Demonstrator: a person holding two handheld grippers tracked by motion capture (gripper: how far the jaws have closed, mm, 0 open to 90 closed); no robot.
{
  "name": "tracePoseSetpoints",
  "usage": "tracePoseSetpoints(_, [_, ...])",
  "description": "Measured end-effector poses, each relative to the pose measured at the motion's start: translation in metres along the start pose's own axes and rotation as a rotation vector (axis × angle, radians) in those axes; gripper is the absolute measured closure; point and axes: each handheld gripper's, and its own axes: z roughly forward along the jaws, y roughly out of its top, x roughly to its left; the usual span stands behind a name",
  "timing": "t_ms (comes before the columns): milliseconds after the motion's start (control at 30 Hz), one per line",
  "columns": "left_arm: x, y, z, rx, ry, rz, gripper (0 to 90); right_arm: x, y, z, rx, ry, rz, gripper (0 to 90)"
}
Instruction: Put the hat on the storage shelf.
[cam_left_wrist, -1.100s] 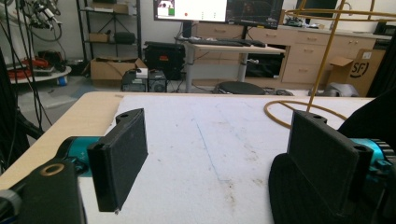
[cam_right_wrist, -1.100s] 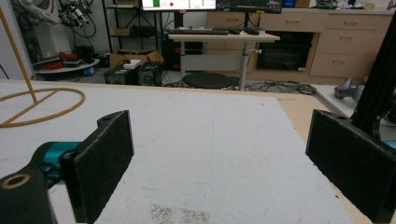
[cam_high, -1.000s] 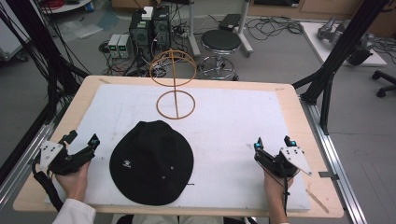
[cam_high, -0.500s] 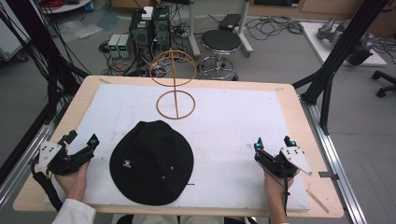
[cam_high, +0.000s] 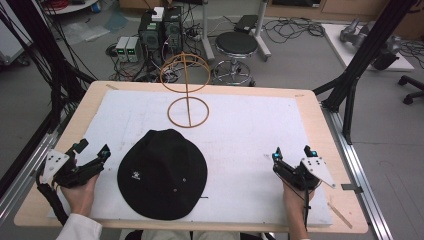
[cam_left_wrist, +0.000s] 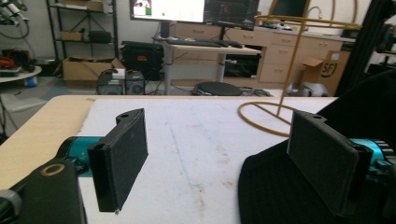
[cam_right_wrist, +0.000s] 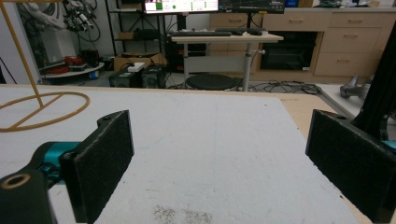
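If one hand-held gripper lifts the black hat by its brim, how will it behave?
The black hat looks like soft fabric lying flat, so it would probably droop and fold from a single pinch. It seems light, and likely to drag across the white mat rather than roll.

Both tongs, the left tongs (cam_high: 91, 150) and the right tongs (cam_high: 291, 152), are black with teal joints, flat textured pads, grey three-cornered plates and trailing black cables; a white sleeve (cam_high: 77, 229) covers the left arm.
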Motion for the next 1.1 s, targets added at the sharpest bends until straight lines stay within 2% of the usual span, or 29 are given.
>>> tracePoseSetpoints(200, [-0.003,0.006,0.0,-0.002,-0.05,-0.006,20.3,0.0,0.0,0.0,-0.003,0.009,0.003,6.7])
tracePoseSetpoints(367, [-0.004,0.01,0.0,0.008,-0.104,-0.058,20.3,0.0,0.0,0.0,-0.003,0.012,0.002,6.7])
tracePoseSetpoints(400, [-0.005,0.01,0.0,0.011,-0.125,-0.071,20.4,0.0,0.0,0.0,0.0,0.01,0.002,6.7])
tracePoseSetpoints(467, [-0.006,0.011,0.001,0.014,-0.137,-0.071,20.4,0.0,-0.001,0.0,0.002,0.011,0.001,6.7])
tracePoseSetpoints(533, [-0.007,0.014,0.002,0.029,-0.212,-0.083,20.4,0.0,-0.001,0.0,0.006,0.013,-0.004,6.7])
tracePoseSetpoints(567, [-0.008,0.015,0.003,0.034,-0.234,-0.084,20.5,0.0,-0.001,0.0,0.008,0.015,-0.004,6.7])
tracePoseSetpoints(600, [-0.008,0.015,0.003,0.034,-0.234,-0.084,20.6,0.0,-0.001,0.0,0.007,0.016,-0.005,6.7])
tracePoseSetpoints(700, [-0.01,0.02,0.004,0.052,-0.313,-0.075,20.7,0.001,-0.001,-0.001,0.009,0.022,-0.004,6.7])
tracePoseSetpoints(1000, [-0.008,0.026,0.003,0.063,-0.372,-0.107,20.7,0.001,-0.002,-0.002,0.007,0.027,-0.007,6.7])
tracePoseSetpoints(1067, [-0.009,0.029,0.003,0.069,-0.404,-0.108,20.7,0.001,-0.002,-0.002,0.007,0.029,-0.004,6.7])
tracePoseSetpoints(1100, [-0.009,0.029,0.003,0.069,-0.404,-0.108,20.7,0.001,-0.002,-0.002,0.007,0.03,-0.004,6.7])
